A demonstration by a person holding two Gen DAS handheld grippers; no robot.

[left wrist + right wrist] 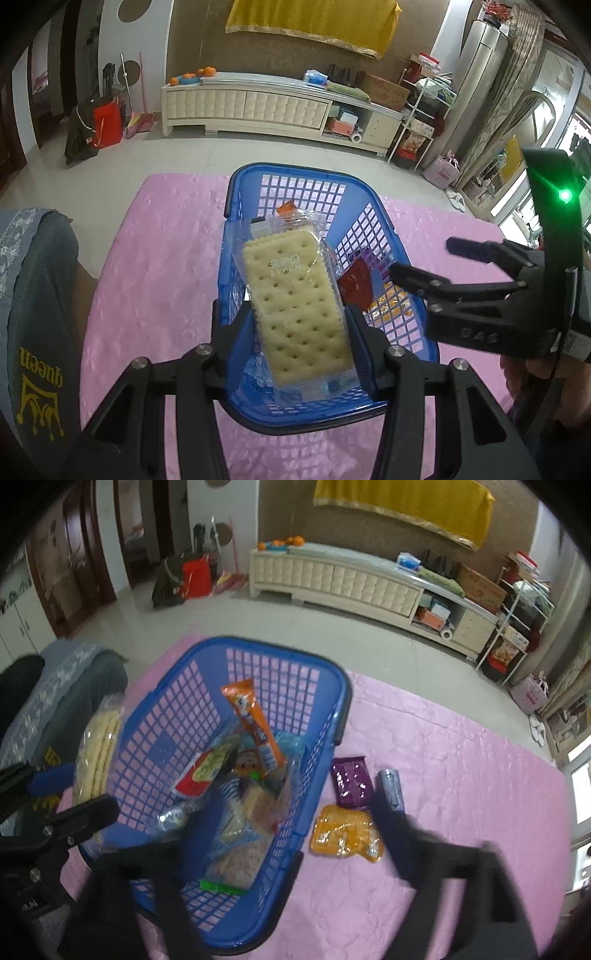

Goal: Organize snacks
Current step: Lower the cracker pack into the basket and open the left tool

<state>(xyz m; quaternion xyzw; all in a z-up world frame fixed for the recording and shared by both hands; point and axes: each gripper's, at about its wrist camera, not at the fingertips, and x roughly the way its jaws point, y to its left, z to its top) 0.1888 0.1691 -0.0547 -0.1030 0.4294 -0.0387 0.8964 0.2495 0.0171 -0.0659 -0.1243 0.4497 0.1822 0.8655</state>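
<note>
A blue mesh basket (332, 410) stands on the pink tablecloth (155, 258). My left gripper (295, 314) is shut on a clear packet of pale crackers (295, 295), holding it tilted over the basket's near end. In the right wrist view the same cracker packet (98, 753) hangs at the basket's (236, 642) left rim. My right gripper (295, 819) is open and blurred, one finger over the basket, the other over the table. Inside lie an orange stick packet (255, 720) and a red and green packet (201, 771) among several others.
Right of the basket on the cloth lie a purple packet (351, 781), a silver packet (391, 786) and a yellow-orange packet (345, 830). A grey garment with gold lettering (37, 314) is at the table's left. Tiled floor and a cream cabinet (258, 103) lie beyond the far edge.
</note>
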